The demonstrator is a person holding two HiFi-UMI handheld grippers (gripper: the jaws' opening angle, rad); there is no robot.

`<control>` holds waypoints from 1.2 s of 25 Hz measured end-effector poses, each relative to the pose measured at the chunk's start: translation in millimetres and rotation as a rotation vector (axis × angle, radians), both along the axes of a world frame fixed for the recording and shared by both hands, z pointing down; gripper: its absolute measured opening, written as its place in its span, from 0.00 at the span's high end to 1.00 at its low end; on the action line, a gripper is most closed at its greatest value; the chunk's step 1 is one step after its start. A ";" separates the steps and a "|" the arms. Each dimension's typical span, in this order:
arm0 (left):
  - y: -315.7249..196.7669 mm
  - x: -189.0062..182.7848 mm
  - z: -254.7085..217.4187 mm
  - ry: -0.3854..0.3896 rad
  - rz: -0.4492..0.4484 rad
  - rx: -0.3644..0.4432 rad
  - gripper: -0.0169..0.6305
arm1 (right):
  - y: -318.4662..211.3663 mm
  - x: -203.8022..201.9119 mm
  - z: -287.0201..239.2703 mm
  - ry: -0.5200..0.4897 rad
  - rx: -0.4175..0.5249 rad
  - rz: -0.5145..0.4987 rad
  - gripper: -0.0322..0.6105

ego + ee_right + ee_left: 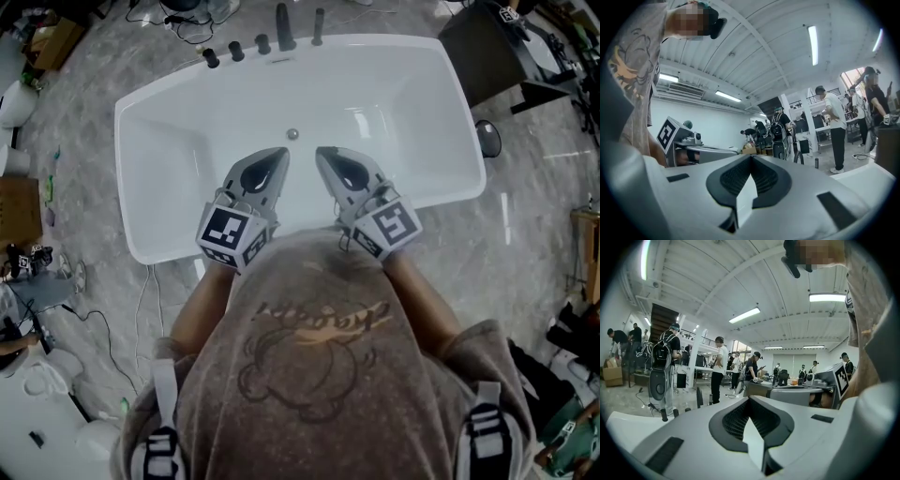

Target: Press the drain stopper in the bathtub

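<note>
The white bathtub (159,141) lies below me, with its small round drain stopper (292,134) on the tub floor near the far side. My left gripper (279,152) and right gripper (322,152) hover side by side over the tub's near half, tips short of the stopper and apart from it. Both are shut with nothing between the jaws. In the left gripper view, the left gripper (749,398) points out across the room, and so does the right gripper (751,157) in its own view. Neither gripper view shows the stopper.
Black tap knobs (236,51) and a spout (284,26) line the tub's far rim. A dark cabinet (487,47) stands at the back right, a cardboard box (19,211) and cables at the left. Several people (719,369) stand about the hall.
</note>
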State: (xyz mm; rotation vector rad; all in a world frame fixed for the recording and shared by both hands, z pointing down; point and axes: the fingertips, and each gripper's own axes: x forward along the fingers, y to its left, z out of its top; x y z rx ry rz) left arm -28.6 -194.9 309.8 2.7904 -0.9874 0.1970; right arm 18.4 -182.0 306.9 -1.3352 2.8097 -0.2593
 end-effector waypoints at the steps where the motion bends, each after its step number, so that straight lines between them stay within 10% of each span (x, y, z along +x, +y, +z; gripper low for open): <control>1: 0.0 0.9 -0.4 -0.001 0.000 0.005 0.97 | 0.5 0.9 0.0 0.000 0.000 0.000 0.95; 30: 7.6 1.3 3.9 -0.003 0.001 0.023 0.97 | 3.8 -14.7 -7.7 0.021 0.019 -0.133 0.95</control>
